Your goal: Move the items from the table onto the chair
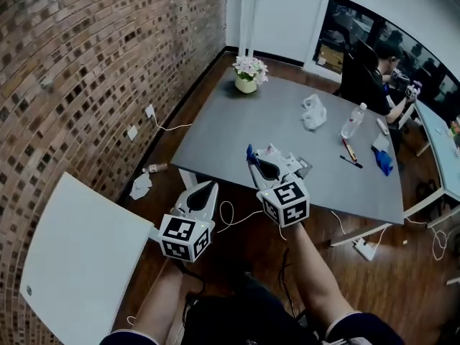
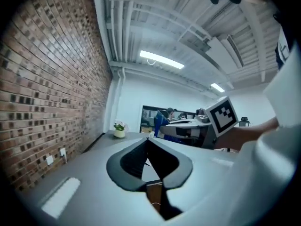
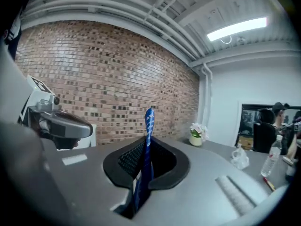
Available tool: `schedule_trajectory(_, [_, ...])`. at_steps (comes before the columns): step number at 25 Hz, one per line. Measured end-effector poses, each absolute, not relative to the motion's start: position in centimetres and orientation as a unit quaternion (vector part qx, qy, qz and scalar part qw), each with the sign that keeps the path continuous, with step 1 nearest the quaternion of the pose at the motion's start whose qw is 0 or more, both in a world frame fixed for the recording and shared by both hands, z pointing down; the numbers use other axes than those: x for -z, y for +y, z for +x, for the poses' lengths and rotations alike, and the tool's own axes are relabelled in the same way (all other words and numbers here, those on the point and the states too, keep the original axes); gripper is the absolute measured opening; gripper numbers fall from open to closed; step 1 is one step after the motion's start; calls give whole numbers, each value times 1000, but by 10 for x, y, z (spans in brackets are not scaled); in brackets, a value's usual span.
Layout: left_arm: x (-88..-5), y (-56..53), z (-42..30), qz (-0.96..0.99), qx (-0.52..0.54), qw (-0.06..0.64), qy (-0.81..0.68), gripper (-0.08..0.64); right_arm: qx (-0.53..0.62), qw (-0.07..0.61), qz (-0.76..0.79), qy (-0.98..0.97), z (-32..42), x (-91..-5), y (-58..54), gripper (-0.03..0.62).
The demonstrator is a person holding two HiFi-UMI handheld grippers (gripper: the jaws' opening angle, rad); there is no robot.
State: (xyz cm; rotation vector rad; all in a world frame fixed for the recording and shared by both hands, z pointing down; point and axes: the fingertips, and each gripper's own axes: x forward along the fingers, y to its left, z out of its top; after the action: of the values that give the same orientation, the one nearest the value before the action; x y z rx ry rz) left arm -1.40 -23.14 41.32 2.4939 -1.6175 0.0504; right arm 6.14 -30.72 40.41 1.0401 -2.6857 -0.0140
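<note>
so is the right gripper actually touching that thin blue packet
Touching. In the right gripper view, the right gripper has its jaws shut on the blue packet, one pressed against each flat face, with no gap.

No words, numbers or brand names clear enough to read anywhere. Only black-and-white square patterns on the left cube (image 1: 183, 237) and the right cube (image 1: 286, 201), with no letters in them. Tiny white print on the blue packet (image 3: 148, 126), too small and blurry to read. Small things on the tabletop (image 1: 237, 131) too far off to show any print.
</note>
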Motion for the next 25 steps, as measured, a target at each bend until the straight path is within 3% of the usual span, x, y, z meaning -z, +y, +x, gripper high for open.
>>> schedule_trajectory(10, [-470,-316,124,871,-62,130,-470,12,-78,188,454,-867,246,-492,-409,6])
schedule_trajectory(21, [-517,-359,168,870,-95,172,-453,12,-124,259,499,-818,317,-586,-470,15])
schedule_trajectory(23, [-523,-361,167,867,-98,179,-455,12,-130,270,500,-813,315,-603,-474,43])
schedule_trajectory(25, [-528,-362,163,863,-102,184,-459,12,-142,274,495,-812,310,-617,-476,126])
